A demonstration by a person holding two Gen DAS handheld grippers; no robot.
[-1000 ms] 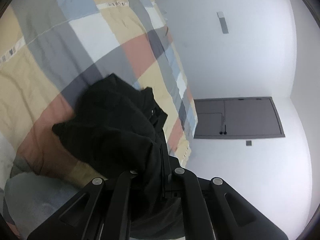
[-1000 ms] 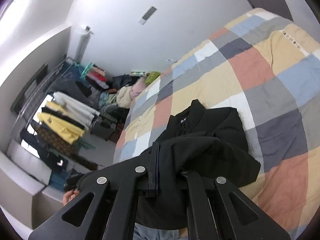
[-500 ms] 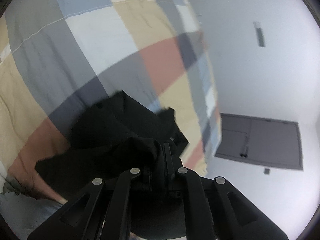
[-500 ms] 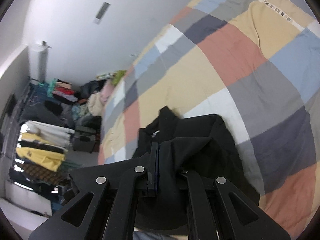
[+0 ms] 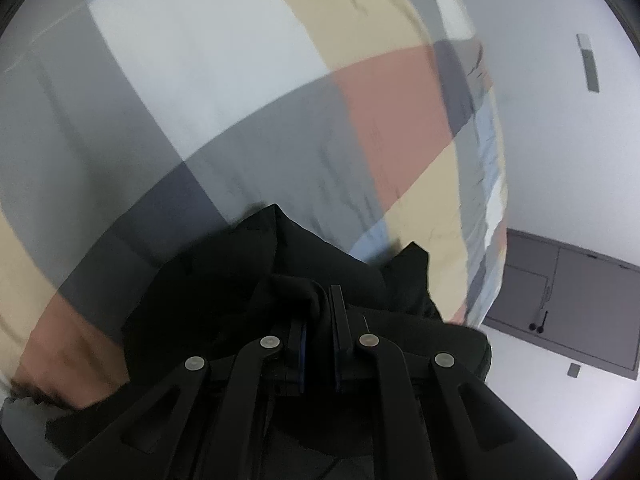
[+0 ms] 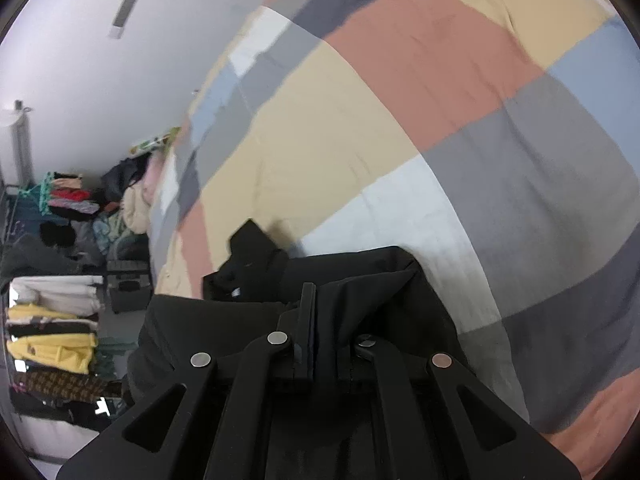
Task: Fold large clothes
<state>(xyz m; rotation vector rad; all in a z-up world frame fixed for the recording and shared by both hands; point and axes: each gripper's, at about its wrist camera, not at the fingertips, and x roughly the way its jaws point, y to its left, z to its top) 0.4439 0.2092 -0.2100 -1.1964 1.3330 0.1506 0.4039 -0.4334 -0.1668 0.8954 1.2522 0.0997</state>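
Because each gripper pinches an edge of the black garment (image 5: 224,280), the left gripper (image 5: 320,308), its jaws just easing apart, and the pressed-together right gripper (image 6: 316,304) hold it spread low over the checked bedspread (image 6: 440,140) at frame bottom.

checked bedspread (image 6: 400,128); white wall (image 5: 560,160), clothes rack (image 6: 52,320)

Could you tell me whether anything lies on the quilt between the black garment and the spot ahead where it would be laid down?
Nothing visible does. The black garment hangs from both grippers, and the checked quilt ahead of it looks bare in both views.
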